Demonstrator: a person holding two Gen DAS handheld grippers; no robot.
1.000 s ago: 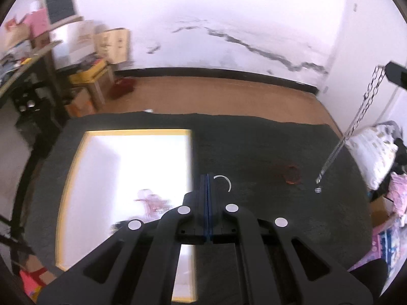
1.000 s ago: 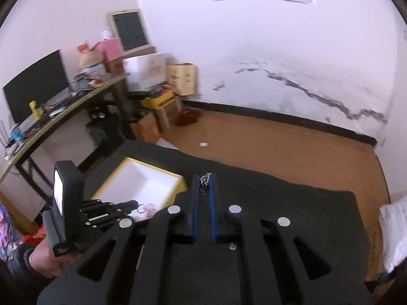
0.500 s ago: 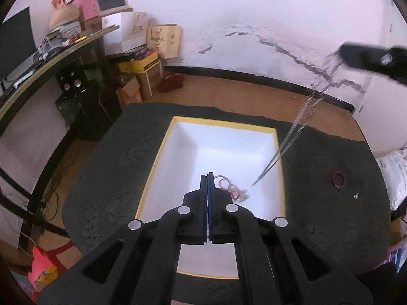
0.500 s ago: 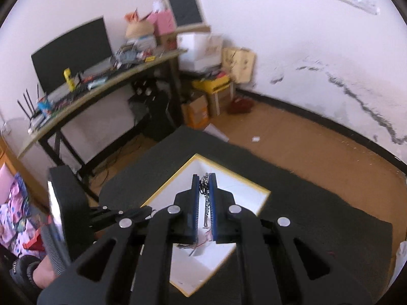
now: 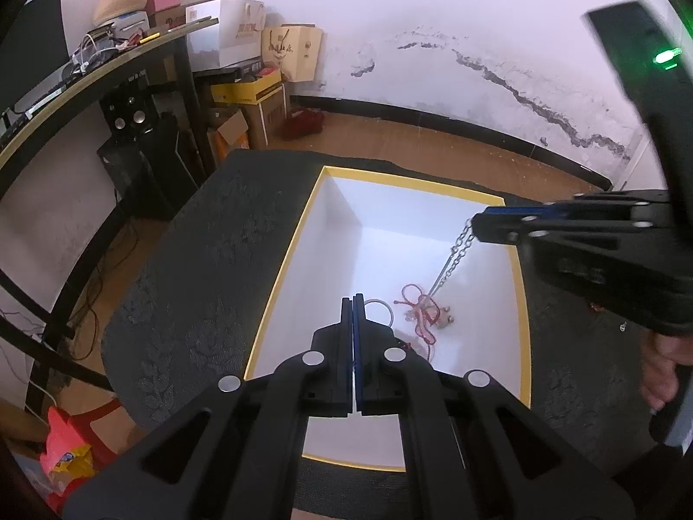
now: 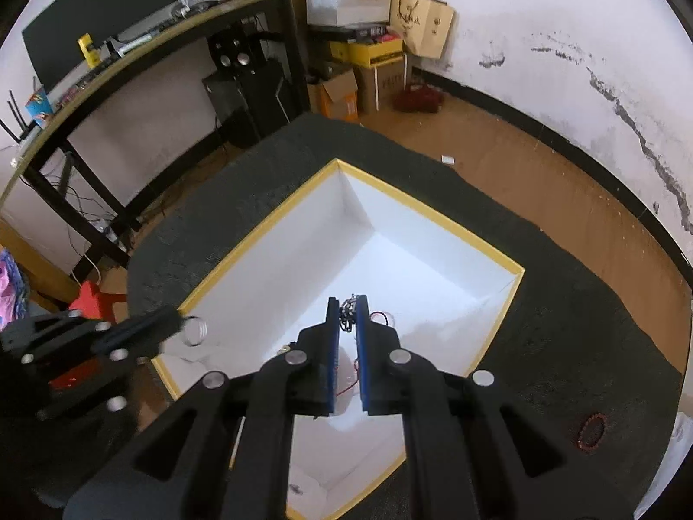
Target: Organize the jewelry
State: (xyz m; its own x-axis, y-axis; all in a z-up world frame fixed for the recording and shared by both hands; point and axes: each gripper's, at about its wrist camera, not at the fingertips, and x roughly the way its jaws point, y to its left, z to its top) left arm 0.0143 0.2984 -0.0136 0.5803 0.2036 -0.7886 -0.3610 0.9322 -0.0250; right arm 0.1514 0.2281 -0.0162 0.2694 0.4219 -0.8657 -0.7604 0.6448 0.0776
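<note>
A white box with a yellow rim (image 5: 283, 260) (image 6: 260, 234) sits on the dark table cloth. My left gripper (image 5: 353, 299) (image 6: 177, 323) is shut on a thin silver ring (image 5: 383, 308) (image 6: 195, 331) and holds it just above the box's near-left rim. From the right, my right gripper (image 5: 476, 227) (image 6: 348, 303) reaches over the box, shut on a silver chain (image 5: 457, 253) (image 6: 348, 318). The chain hangs down into the box. Its lower end meets a red string bracelet with small bells (image 5: 422, 318) on the box floor.
A red bead bracelet (image 6: 591, 431) and a small stud (image 5: 622, 326) lie on the cloth right of the box. A person's hand (image 5: 660, 372) holds the right gripper. A cluttered desk (image 6: 130, 56), speakers and cardboard boxes (image 5: 255, 95) stand beyond the table's left edge.
Both grippers have swung left from above the cloth to above the box. The right one has dropped, so the hanging chain now reaches the box floor by the red bracelet.
</note>
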